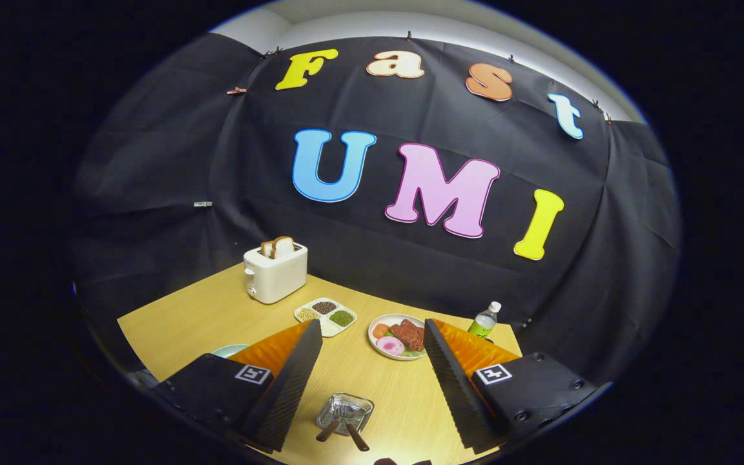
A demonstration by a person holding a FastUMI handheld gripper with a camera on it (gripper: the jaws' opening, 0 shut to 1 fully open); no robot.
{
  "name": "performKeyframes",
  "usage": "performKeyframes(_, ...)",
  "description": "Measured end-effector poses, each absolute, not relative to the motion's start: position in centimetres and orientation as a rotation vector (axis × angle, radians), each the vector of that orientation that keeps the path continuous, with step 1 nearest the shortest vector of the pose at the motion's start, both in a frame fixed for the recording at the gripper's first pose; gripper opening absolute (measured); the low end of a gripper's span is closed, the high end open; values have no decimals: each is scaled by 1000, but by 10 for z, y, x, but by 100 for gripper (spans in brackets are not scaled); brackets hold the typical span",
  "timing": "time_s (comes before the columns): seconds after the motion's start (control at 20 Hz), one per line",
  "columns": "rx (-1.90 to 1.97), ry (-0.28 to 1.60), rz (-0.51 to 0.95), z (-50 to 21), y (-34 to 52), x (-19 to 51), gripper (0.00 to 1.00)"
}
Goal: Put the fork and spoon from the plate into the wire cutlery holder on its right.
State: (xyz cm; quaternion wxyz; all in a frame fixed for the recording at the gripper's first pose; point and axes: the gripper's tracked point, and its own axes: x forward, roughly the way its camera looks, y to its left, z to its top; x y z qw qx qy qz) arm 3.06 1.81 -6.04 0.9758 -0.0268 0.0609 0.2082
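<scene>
Hovering above the table [372, 381], the hand-held gripper [372, 361] has its fingers spread wide and holds nothing. Between the fingers, close below, stands the wire cutlery holder [345, 412], and two dark handles stick out of it toward the camera; they look like the fork and spoon [341, 431], though the working ends are too small to tell apart. If so, both already rest where the task wants them. A pale rim [230, 350] peeks out behind the left finger and may be the plate; what lies on it is hidden. Beyond the fingers sit a plate of food [400, 336], a divided dish of beans [325, 316], a toaster [275, 271] and a bottle [485, 321]. Whatever comes next, the sound approach seems to be keeping the wide fingers clear of the protruding handles, since a brush against them could tip the light holder.
</scene>
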Motion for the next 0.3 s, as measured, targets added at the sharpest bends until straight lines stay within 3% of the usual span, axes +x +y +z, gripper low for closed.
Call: performKeyframes(0.3,-70,117,426,-61,17,28,98)
